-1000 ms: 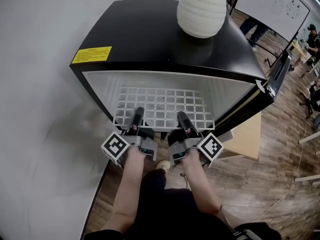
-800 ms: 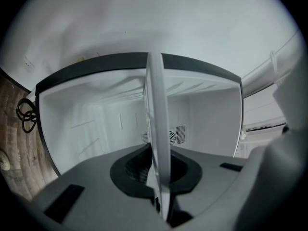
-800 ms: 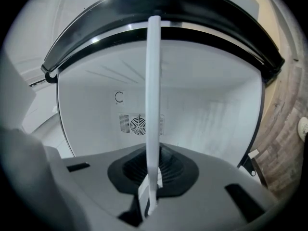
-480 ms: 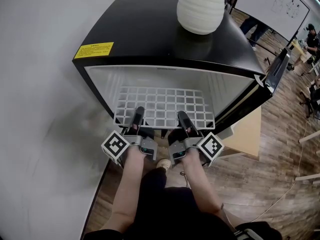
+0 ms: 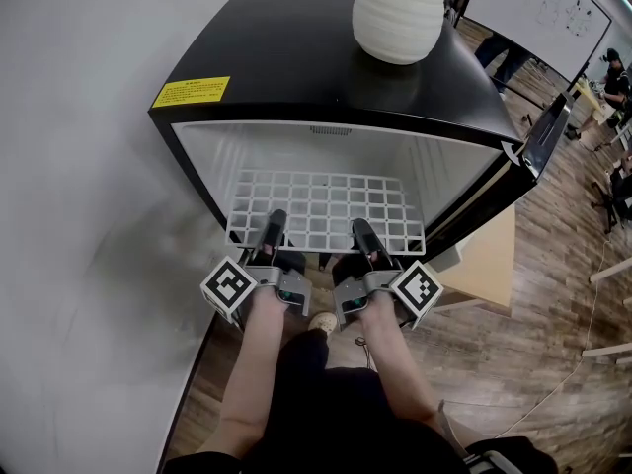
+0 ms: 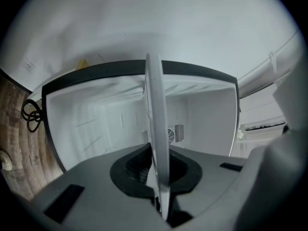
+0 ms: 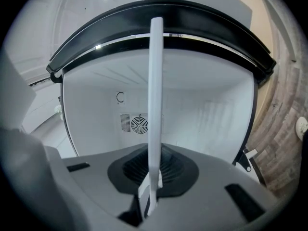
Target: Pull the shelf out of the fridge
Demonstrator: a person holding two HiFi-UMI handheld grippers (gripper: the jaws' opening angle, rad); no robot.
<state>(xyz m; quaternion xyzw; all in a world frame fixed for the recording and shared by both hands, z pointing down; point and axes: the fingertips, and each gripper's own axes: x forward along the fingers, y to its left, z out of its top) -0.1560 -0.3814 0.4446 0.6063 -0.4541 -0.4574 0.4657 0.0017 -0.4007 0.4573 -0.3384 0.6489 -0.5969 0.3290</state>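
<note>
Left hand-held gripper (image 5: 274, 223) and right hand-held gripper (image 5: 361, 229) clamp shelf (image 5: 326, 201) front

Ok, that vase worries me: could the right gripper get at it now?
Probably not yet: the right gripper is shut on the shelf. The vase stands uncovered on the fridge top, so the gripper must let go first.

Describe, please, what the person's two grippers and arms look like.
The left gripper and right gripper each have a slim dark claw on a grey body, plus a white cube with black square markers on the outer side. No cables show. The forearms are bare, no sleeves in view.
</note>
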